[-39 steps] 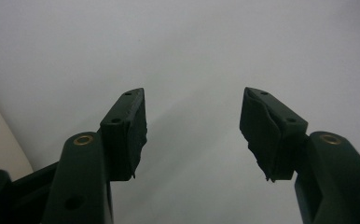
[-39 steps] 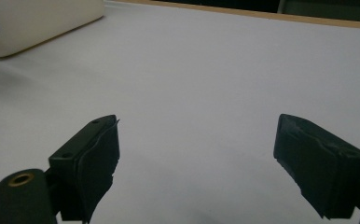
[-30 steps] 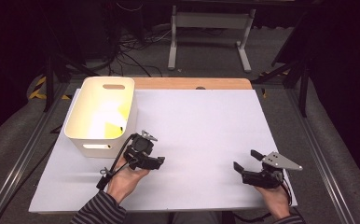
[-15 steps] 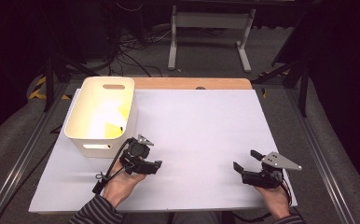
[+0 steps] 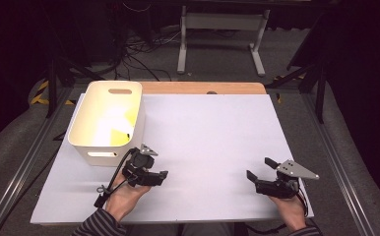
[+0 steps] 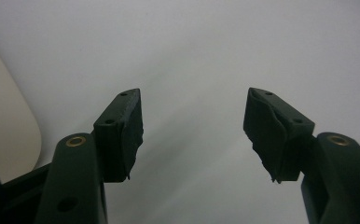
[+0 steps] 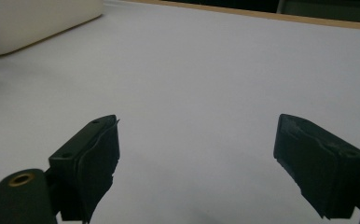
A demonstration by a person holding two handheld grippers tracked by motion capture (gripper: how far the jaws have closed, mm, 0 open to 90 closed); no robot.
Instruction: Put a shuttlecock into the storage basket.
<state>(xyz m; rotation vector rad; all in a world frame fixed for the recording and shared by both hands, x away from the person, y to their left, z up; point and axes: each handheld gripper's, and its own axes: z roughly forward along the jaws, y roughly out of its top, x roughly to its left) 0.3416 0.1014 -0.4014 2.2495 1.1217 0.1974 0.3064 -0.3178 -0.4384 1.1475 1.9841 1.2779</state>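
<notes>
**Both grippers empty over the white table, bin at the left**

The cream-white plastic bin (image 5: 107,120), a rounded rectangular tub with slot handles in its short walls, stands upright at the left of the white table top (image 5: 203,128). Its long axis runs from the near edge of the table toward the far edge, with one short wall facing the person and its open mouth up. Something yellow (image 5: 116,125) lies on its floor, too bright in the glare to tell apart.

The left gripper (image 5: 159,176), a black two-jaw tool held in the person's left hand (image 5: 124,196), sits just beside the bin's near right corner, apart from it, and points to the right across the table. In the left gripper view its jaws stand well apart with bare table surface between them, and they have just been opening a little further; the bin's rounded corner (image 6: 5,121) shows at the left edge.

The right gripper (image 5: 260,168), black with a grey three-cornered plate on top, is held in the right hand (image 5: 291,209) near the table's near right corner, well apart from the bin, pointing leftward and slightly away. Its jaws too stand wide apart, clamped on nothing; the right gripper view (image 7: 197,154) shows the bin (image 7: 38,21) far off at the upper left.
</notes>
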